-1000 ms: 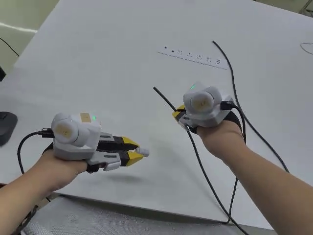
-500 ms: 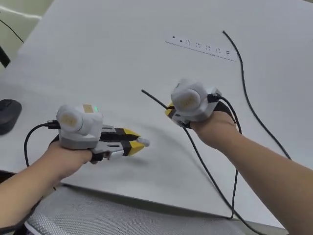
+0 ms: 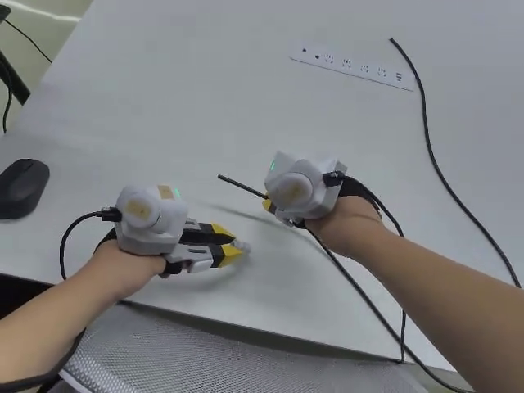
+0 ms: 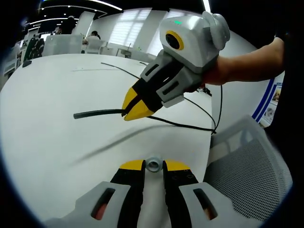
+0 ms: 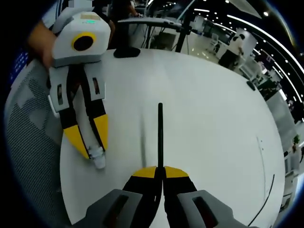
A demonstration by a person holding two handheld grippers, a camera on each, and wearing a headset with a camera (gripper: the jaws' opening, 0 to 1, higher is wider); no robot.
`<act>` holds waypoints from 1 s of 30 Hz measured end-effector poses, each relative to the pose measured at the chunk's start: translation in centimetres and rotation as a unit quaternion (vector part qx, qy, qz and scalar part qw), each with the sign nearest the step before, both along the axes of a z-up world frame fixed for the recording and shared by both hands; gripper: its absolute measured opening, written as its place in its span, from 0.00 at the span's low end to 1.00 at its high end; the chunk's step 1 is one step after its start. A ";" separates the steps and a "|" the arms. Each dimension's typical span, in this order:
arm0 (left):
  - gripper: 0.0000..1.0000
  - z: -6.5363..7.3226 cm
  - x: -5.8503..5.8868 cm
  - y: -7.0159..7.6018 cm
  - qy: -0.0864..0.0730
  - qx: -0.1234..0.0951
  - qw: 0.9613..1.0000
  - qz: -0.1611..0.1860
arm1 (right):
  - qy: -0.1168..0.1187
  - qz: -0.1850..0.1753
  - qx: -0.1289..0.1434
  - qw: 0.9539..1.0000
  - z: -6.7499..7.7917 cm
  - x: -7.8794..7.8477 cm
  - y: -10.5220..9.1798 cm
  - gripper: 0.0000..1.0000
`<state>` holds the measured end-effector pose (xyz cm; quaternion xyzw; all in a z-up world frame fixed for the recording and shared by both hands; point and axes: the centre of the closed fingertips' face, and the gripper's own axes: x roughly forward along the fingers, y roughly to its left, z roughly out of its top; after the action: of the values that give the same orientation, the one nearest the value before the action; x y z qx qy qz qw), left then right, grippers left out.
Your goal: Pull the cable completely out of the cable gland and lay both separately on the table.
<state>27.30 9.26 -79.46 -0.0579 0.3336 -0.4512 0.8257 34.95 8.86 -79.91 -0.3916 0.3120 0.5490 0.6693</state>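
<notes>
We hold the small grey cable gland [image 4: 153,164] clenched between the yellow tips of our left tool [image 3: 236,246], just above the table [image 3: 164,82]. Our right tool [image 3: 268,205] is clamped on the black cable [image 5: 160,137], whose free end juts forward past the jaws. Gland and cable are apart, and the two tools are near each other.

Black cable [image 5: 160,137]; whitish cable gland [image 5: 98,160]; white table [image 3: 205,82] (dark mouse [image 3: 22,187]).
</notes>
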 end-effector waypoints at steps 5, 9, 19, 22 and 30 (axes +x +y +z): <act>0.15 -0.5 0.1 0.1 0.008 0.003 1.000 0.005 | 0.011 -0.001 -0.002 1.000 -0.9 -0.3 0.3 0.00; 0.15 -0.6 0.1 0.3 0.010 0.004 1.000 0.008 | 0.014 0.005 -0.003 1.000 -1.5 -0.8 0.5 0.00; 0.15 -1.4 0.0 0.5 0.009 0.020 1.000 0.005 | 0.028 0.001 0.000 1.000 -2.4 -1.0 0.3 0.00; 0.15 -1.5 0.0 0.6 0.007 0.023 1.000 0.007 | 0.030 -0.001 0.002 1.000 -2.5 -1.0 0.3 0.00; 0.15 -1.7 -0.1 0.7 -0.006 0.042 0.999 -0.003 | 0.036 -0.004 0.006 0.999 -2.7 -1.0 0.6 0.00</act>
<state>27.15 9.99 -81.16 -0.0199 0.3477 -0.4394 0.8281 33.91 9.43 -82.62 -0.3662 0.3345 0.5618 0.6621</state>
